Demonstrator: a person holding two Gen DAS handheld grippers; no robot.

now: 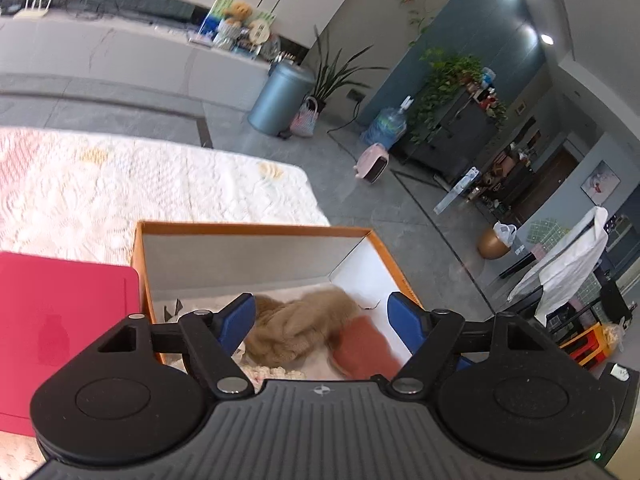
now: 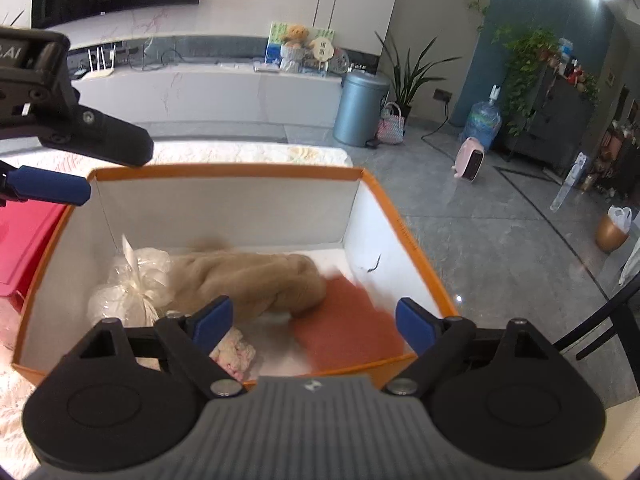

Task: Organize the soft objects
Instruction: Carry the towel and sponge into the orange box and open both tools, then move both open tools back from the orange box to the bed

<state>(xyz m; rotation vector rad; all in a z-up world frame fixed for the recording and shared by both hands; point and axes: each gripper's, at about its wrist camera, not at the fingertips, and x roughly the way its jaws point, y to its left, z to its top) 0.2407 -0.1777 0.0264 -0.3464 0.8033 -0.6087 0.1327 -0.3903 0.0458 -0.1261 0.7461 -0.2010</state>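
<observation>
Both grippers hang over an orange box (image 2: 224, 172) with white inner walls, and neither holds anything. The left gripper (image 1: 322, 314) has its blue fingers (image 1: 239, 318) spread wide, with nothing pressed between them. The right gripper (image 2: 314, 322) likewise has its fingers (image 2: 212, 322) spread wide and empty.

Below and between the right fingers, on the box floor, lies a tan knitted bundle (image 2: 256, 276). Touching it on the side of the right-hand finger is a rust-red cloth (image 2: 348, 320), blurred. By the left-hand finger sits a clear bag of white material (image 2: 128, 284), and just under that finger a small pale pink knit piece (image 2: 236, 350). A red lid (image 1: 60, 320) lies beside the box, outside the left gripper's left-hand finger, on a white quilted bed cover (image 1: 160, 184).
</observation>
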